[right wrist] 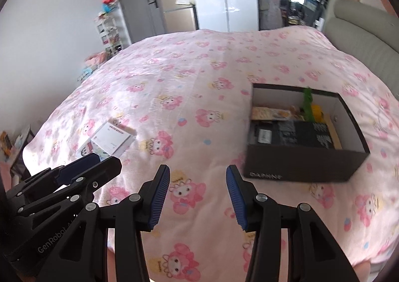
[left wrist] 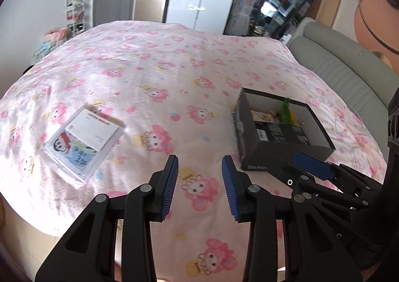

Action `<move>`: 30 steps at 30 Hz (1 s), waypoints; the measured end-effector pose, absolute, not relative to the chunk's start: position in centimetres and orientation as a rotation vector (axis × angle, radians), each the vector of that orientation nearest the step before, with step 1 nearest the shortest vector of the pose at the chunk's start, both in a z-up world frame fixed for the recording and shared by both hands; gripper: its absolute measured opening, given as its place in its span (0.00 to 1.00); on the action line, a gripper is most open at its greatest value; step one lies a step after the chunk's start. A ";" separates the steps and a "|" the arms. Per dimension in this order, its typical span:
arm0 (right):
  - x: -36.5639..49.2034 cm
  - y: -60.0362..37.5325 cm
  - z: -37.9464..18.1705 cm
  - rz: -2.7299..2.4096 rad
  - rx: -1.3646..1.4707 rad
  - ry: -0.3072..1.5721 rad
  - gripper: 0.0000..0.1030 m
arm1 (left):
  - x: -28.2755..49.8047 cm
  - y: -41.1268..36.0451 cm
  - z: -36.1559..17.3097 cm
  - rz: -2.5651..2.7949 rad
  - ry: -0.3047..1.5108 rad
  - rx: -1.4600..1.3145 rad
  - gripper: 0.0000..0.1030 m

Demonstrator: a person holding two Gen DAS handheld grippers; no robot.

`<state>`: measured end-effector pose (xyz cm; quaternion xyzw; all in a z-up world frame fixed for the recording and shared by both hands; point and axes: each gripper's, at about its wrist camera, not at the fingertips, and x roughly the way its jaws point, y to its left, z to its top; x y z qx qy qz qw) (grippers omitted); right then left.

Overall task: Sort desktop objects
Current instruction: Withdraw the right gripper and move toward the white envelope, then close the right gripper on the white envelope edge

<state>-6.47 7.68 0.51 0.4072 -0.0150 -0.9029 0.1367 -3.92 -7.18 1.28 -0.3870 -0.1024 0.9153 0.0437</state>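
Left wrist view: left gripper [left wrist: 200,183], black arms with ribbed blue pads, jaws parted with bare bedspread between them, nothing held. Below and all around, pink bedspread [left wrist: 162,62] printed with pink cartoon characters, spread over a bed. To the left on the bedspread, flat clear plastic sleeve holding white papers and a cartoon card [left wrist: 83,142], lying flat, well apart from the gripper. To the right, open black cardboard box with white inner walls [left wrist: 286,153], resting on the bedspread, filled with a black packet, a yellowish printed packet and something green standing upright; finer contents too blurred to name. Right gripper [left wrist: 311,166] at the lower right edge, just in front of the box's near corner, one blue pad visible there.

Right wrist view: right gripper [right wrist: 198,197], same black arms and blue pads, jaws parted with only bedspread [right wrist: 212,62] showing through the gap, empty. Black box [right wrist: 299,164] to the right of it, near, with faint lettering on the front wall. Plastic sleeve [right wrist: 113,142] to the left, partly hidden behind the left gripper [right wrist: 82,168], which enters from the lower left. Grey padded headboard [right wrist: 361,32] along the far right of the bed.
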 end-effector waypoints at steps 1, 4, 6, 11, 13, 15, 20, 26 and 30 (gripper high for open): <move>-6.8 7.1 0.4 -2.594 1.181 -0.044 0.42 | -3.9 -7.8 1.2 2.810 -0.323 -1.186 0.35; -7.6 5.4 0.1 -2.549 1.180 -0.025 0.42 | -3.9 -9.9 0.8 2.836 -0.363 -1.201 0.35; -7.9 3.9 -0.2 -2.525 1.169 0.009 0.42 | -3.8 -11.3 0.3 2.852 -0.389 -1.212 0.35; -8.3 -0.2 -1.7 -2.450 1.152 0.075 0.42 | -3.5 -15.3 -1.5 2.876 -0.471 -1.263 0.35; -8.7 -1.7 -2.7 -2.401 1.171 0.072 0.42 | -3.5 -16.6 -2.2 2.883 -0.502 -1.281 0.35; -9.3 -3.0 -3.6 -2.355 1.184 0.065 0.42 | -3.6 -18.1 -3.1 2.888 -0.538 -1.298 0.35; -10.6 -6.2 -5.6 -2.280 1.210 0.069 0.42 | -4.5 -21.3 -5.4 2.884 -0.626 -1.335 0.35; -13.2 -9.2 -7.5 -2.265 1.246 0.096 0.42 | -6.6 -25.4 -9.0 2.892 -0.716 -1.392 0.35; -15.6 -11.1 -9.5 -2.234 1.298 0.099 0.42 | -8.4 -28.4 -11.5 2.880 -0.804 -1.421 0.35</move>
